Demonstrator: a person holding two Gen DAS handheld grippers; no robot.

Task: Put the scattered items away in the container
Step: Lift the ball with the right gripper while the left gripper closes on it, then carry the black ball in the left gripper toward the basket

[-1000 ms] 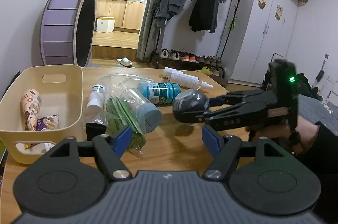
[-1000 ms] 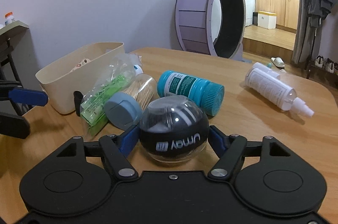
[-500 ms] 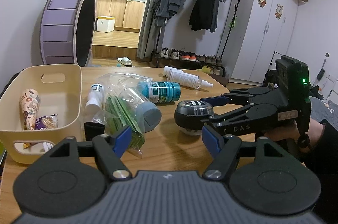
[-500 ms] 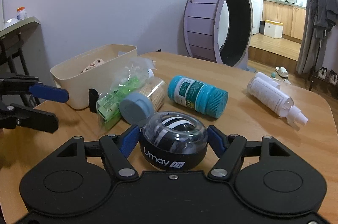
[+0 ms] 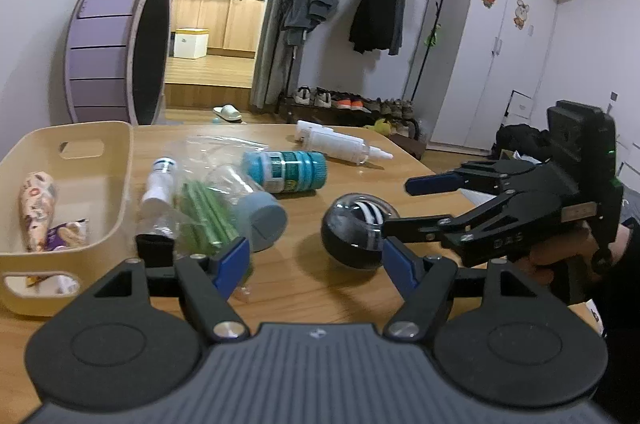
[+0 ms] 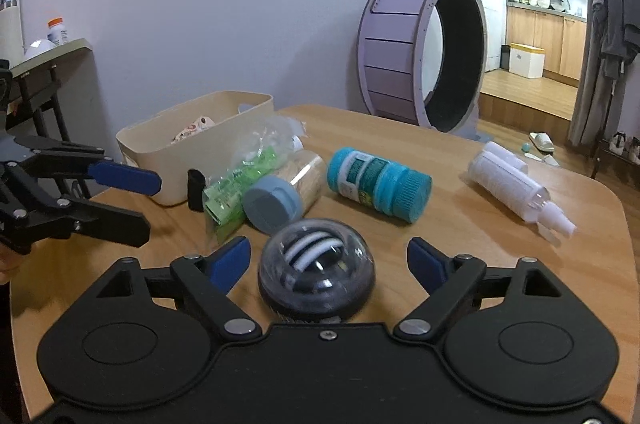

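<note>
A black and clear gyro ball [image 6: 316, 270] sits on the wooden table between my right gripper's [image 6: 328, 258] open fingers, free of both pads; it also shows in the left wrist view [image 5: 358, 230]. My left gripper [image 5: 316, 258] is open and empty, low over the table's near side. A beige container [image 5: 68, 192] at the left holds snack packets. Beside it lie a clear bag of green sticks [image 5: 200, 208], a jar with a grey lid [image 5: 256, 216], a small white bottle [image 5: 158, 180], a teal bottle [image 5: 288, 170] and a white spray bottle [image 5: 340, 144].
A purple cat wheel [image 6: 424, 52] stands behind the table. A clothes rack [image 5: 360, 20] and white wardrobe [image 5: 504, 56] stand at the back. A side shelf [image 6: 40, 56] stands at the far left. The table's edge runs near the spray bottle [image 6: 520, 184].
My right gripper lowered the gyro ball onto the table and opened, letting it go. The left gripper stayed open and almost still.
</note>
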